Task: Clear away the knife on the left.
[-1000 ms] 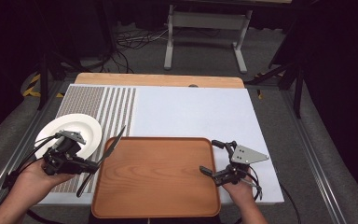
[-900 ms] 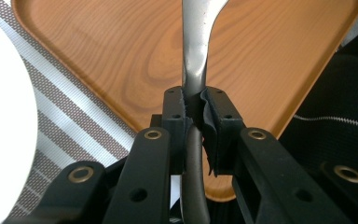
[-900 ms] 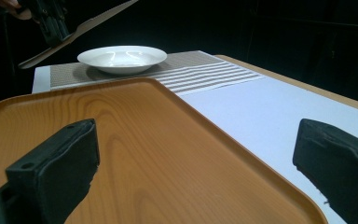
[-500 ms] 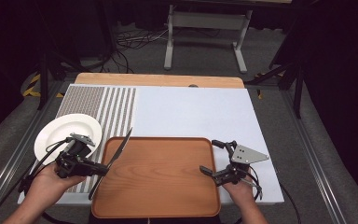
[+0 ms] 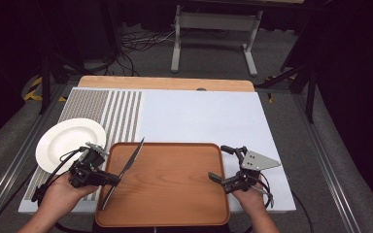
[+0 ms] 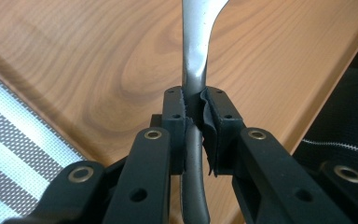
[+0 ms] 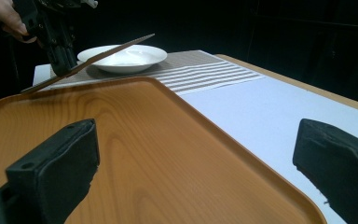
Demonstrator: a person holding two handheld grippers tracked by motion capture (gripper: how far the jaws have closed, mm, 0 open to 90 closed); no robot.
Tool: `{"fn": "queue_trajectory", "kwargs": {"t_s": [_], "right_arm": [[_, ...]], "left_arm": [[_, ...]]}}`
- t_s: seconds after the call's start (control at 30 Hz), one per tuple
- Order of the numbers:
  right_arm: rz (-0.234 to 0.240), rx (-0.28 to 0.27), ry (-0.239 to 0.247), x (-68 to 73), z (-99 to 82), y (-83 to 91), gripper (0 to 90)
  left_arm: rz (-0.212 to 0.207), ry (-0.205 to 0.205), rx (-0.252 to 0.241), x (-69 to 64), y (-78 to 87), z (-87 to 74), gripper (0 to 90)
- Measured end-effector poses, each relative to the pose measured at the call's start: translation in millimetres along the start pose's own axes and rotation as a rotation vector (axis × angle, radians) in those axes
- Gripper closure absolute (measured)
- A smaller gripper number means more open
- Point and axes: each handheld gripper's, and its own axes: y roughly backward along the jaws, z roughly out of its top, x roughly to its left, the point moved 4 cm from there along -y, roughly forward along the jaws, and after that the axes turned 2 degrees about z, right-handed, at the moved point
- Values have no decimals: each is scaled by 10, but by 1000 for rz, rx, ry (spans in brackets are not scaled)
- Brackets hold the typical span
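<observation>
A table knife (image 5: 133, 156) with a silver blade and a dark handle hangs tilted over the left edge of the wooden tray (image 5: 175, 189). My left gripper (image 5: 112, 179) is shut on it near where blade meets handle. In the left gripper view the pads (image 6: 175, 109) clamp the knife (image 6: 196, 56) above the tray's wood (image 6: 98, 60). My right gripper (image 5: 217, 163) stands open at the tray's right edge, its jaws wide apart with nothing between them (image 7: 200, 158). From there the knife (image 7: 102, 55) slopes up toward the far side.
A white plate (image 5: 68, 143) sits left of the tray on the striped part of the mat (image 5: 121, 111). The white mat (image 5: 199, 116) stretches behind the tray. Beyond the table's far edge stand a metal frame and cables on the floor.
My left gripper has carried the knife right and down, from beside the plate to over the tray's left edge. The right gripper has stayed put.
</observation>
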Motion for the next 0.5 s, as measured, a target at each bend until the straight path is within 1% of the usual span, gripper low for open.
{"fn": "queue_trajectory", "kwargs": {"t_s": [0.07,0.1,0.13,0.3,0.4,0.47,0.5], "right_arm": [[0,1,1,1,-1,-2,11],[0,1,0,2,0,-3,11],[0,0,0,3,1,-2,11],[-1,0,0,4,2,1,11],[3,-6,-2,4,5,4,11],[3,-6,-1,4,5,5,11],[2,-6,-1,4,5,5,11]], "left_arm": [[-2,6,-3,-1,-21,-1,802],[2,-2,1,9,-48,-4,802],[-7,6,5,5,-61,-8,802],[-7,7,15,21,-115,-23,802],[0,12,25,21,-178,-33,802],[-4,16,28,15,-197,-33,801],[-3,10,29,22,-200,-31,801]]}}
